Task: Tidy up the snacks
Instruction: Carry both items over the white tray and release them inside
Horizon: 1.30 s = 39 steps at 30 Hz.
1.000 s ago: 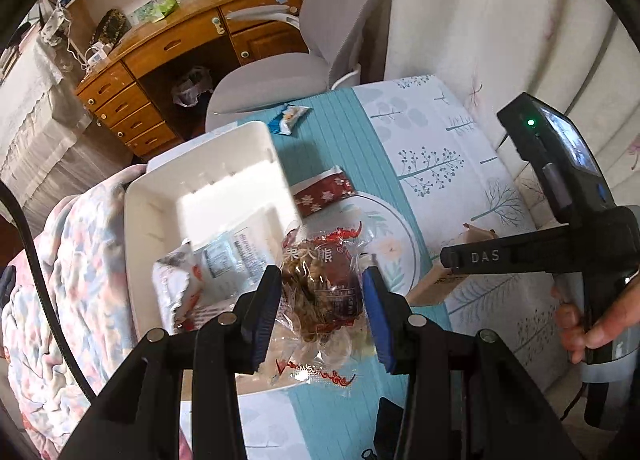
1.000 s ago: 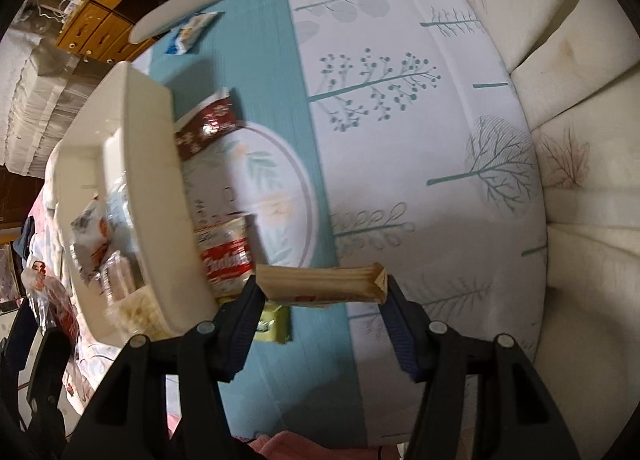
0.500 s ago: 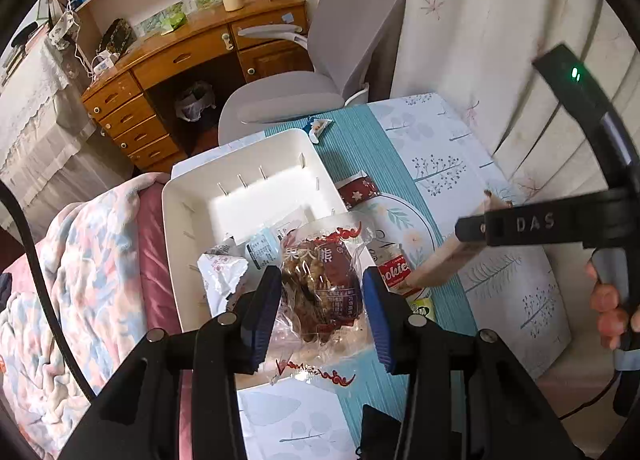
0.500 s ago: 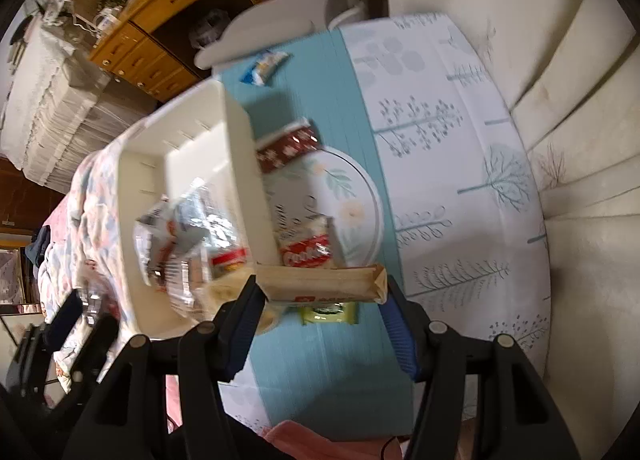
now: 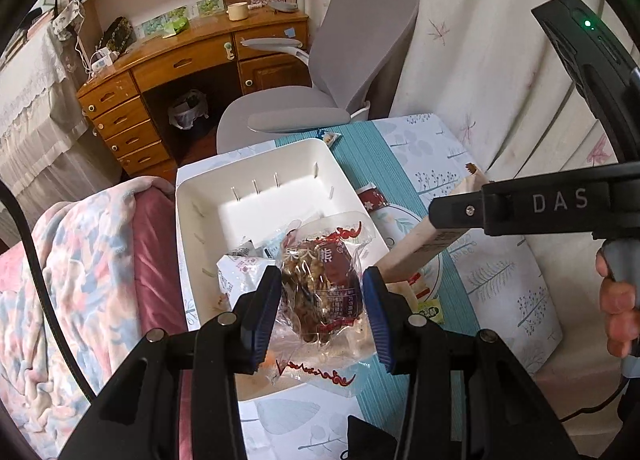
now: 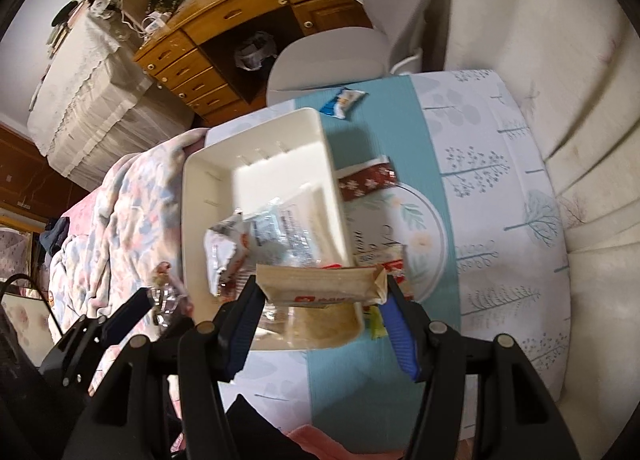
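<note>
My left gripper (image 5: 322, 302) is shut on a clear packet of brown snack with red print (image 5: 320, 284), held above the near end of the white bin (image 5: 224, 196). My right gripper (image 6: 322, 298) is shut on a long tan bar packet (image 6: 320, 288), held over the bin's near right corner (image 6: 332, 164); it also shows in the left wrist view (image 5: 420, 244). Several packets (image 6: 256, 236) lie in the bin. On the table beside it are a dark red packet (image 6: 368, 180), a blue-white packet (image 6: 344, 100), a red-white packet (image 6: 394, 262) and a green one (image 5: 430, 310).
The table (image 6: 480, 164) has a teal and white tree-print cloth. A grey office chair (image 5: 340, 72) stands at its far end, a wooden desk (image 5: 192, 60) behind. A pink floral blanket (image 5: 80, 260) lies left of the bin. Curtains (image 5: 480, 40) hang on the right.
Both grippers have risen and pulled back from the table, each keeping its packet. The bin and table look smaller and more of the room shows.
</note>
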Tool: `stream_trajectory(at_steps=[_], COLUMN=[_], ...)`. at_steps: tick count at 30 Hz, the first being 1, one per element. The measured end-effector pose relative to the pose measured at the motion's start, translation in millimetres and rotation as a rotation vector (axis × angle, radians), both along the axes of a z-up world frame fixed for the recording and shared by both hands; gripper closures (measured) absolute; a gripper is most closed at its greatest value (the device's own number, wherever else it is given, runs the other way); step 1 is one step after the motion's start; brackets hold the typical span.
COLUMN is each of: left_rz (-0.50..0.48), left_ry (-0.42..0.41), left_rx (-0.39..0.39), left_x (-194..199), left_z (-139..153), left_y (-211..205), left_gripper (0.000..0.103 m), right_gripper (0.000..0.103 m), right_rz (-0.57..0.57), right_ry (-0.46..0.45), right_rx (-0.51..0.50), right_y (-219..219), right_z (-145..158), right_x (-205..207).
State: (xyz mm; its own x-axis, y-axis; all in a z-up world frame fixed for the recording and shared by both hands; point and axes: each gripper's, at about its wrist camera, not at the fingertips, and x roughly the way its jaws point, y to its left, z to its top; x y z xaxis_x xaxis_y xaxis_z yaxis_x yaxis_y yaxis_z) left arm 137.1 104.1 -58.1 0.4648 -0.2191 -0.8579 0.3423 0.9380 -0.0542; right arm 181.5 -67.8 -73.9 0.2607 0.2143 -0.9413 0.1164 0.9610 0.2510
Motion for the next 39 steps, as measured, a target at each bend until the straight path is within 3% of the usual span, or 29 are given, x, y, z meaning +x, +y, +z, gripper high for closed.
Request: stream_trajectory(at_steps=[14, 17, 23, 39], left_rz=[0.014, 0.003, 0.015, 0.011], left_ry=[0.053, 0.04, 0.042, 0.116], left_rx=[-0.091, -0.092, -0.113, -0.155], left_x=[11.6, 10.6, 8.1, -5.3], left_z=[-28.3, -28.0, -25.8, -19.2], left_y=[50.3, 53.2, 56.6, 31.2], left_gripper=[0.059, 0.04, 0.027, 0.024], right_gripper=[0.043, 0.043, 0.042, 0.026], right_rz=[0.029, 0.014, -0.013, -0.073], right_ry=[0.013, 0.025, 0.045, -0.045], right_rx=[0.055, 0.093, 0.154, 0.236], right_y=[48.6, 49.3, 41.8, -17.5], right_z=[-18.9, -24.5, -31.6, -42.5], right_x=[8.8, 8.7, 3.0, -39.1])
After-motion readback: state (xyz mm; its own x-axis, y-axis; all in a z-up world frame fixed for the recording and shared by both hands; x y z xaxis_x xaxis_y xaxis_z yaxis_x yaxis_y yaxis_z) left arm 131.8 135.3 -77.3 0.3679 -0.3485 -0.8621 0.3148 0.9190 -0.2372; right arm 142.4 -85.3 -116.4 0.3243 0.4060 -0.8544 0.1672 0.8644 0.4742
